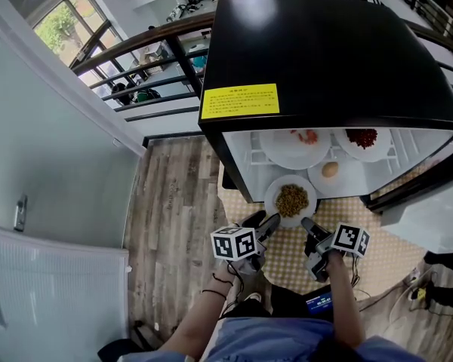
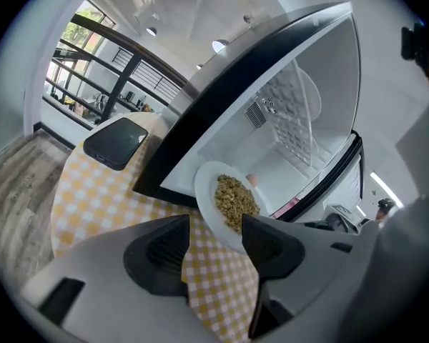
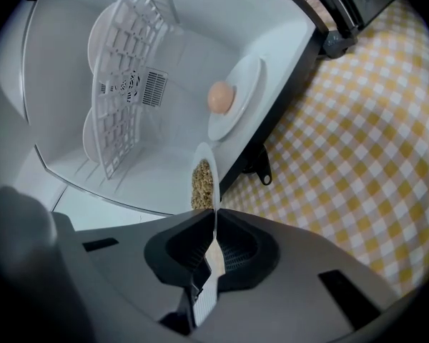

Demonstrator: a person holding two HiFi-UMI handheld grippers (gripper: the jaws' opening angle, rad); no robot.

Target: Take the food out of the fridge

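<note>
Fridge (image 1: 325, 51) on yellow-checked cloth (image 1: 389, 256); wood-plank floor (image 1: 174, 202); railing (image 1: 140, 55) behind.

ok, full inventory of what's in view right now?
fridge: 1, black outside, white inside, open, on cloth
label: 1, yellow, fridge front edge
plate of brown grains: 1, white, fridge mouth
plate with egg: 1, white, fridge floor
plates with red food: 2, white, upper shelf
cloth: 1, yellow-white check, under fridge
phone: 1, black, on cloth
left gripper: 1, grey, open, empty
right gripper: 1, grey, shut on plate of brown grains
</note>
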